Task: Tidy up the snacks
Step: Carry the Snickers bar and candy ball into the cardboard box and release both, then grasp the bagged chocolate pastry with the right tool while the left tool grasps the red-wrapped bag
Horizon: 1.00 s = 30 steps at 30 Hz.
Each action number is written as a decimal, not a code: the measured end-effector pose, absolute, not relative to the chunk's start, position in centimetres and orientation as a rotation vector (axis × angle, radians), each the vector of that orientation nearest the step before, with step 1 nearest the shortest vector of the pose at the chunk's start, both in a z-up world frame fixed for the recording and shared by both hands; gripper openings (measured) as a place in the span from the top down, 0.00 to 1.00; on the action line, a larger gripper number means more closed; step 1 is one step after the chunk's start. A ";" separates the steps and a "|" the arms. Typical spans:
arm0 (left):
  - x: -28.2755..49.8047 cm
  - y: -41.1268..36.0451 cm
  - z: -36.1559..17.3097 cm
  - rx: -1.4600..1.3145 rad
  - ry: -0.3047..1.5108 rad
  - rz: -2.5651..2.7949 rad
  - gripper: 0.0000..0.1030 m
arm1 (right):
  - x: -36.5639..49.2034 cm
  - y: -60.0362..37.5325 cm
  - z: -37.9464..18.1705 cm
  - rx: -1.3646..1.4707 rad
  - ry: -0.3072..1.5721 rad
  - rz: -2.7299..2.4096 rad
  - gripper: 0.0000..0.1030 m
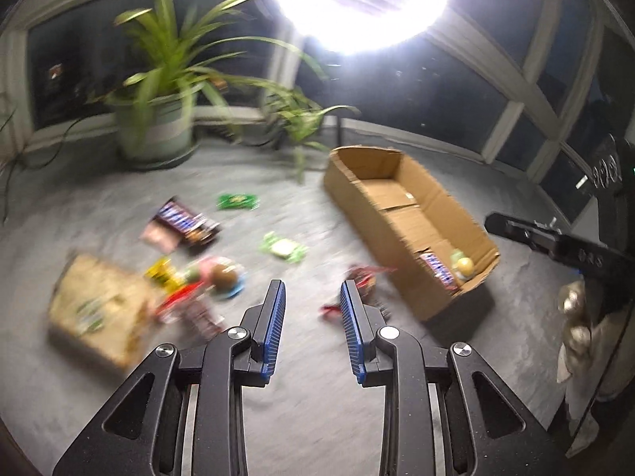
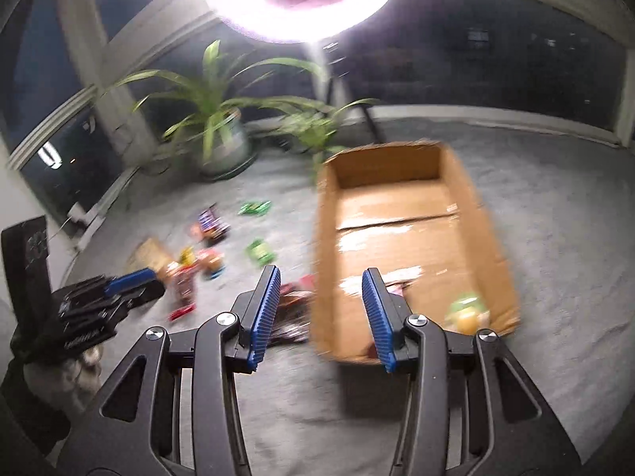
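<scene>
Left gripper [image 1: 312, 291]: jaws apart, nothing between them, above grey carpet [image 1: 278, 416]. Right gripper [image 2: 321, 277]: jaws apart, empty, over near end of cardboard box [image 2: 492, 238]. Box holds a Snickers bar [image 1: 436, 271] and a yellow-green snack [image 2: 466, 313]. More snacks [image 1: 180, 224] lie scattered left of box.

My left gripper [image 1: 312, 291] points forward and down, blue pads parted a little with nothing between them. My right gripper [image 2: 321, 277] tilts down too, its jaws a bit wider and empty. In the left view my hand [image 1: 575, 317] grips the right tool's handle.
</scene>
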<state>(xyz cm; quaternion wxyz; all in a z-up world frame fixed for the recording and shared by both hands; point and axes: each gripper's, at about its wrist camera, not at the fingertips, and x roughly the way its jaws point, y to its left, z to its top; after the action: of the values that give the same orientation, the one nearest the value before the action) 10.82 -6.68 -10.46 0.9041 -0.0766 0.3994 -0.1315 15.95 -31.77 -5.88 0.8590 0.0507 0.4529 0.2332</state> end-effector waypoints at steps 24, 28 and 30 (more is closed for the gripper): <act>11.5 -0.2 -16.6 -0.318 0.998 -0.216 0.53 | 17.1 -24.0 -14.2 0.131 1.182 0.414 0.37; 12.3 -0.2 -17.3 -0.332 1.014 -0.210 0.53 | 17.4 -23.4 -14.5 0.116 1.181 0.375 0.37; 12.8 -0.2 -17.5 -0.331 1.019 -0.213 0.53 | 17.5 -23.1 -14.6 0.111 1.179 0.362 0.37</act>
<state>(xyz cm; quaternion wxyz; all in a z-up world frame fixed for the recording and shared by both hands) 12.77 -0.24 -17.52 0.8545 -0.1576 0.4846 -0.1012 17.49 -23.13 -14.58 0.8143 0.0521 0.5527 0.1696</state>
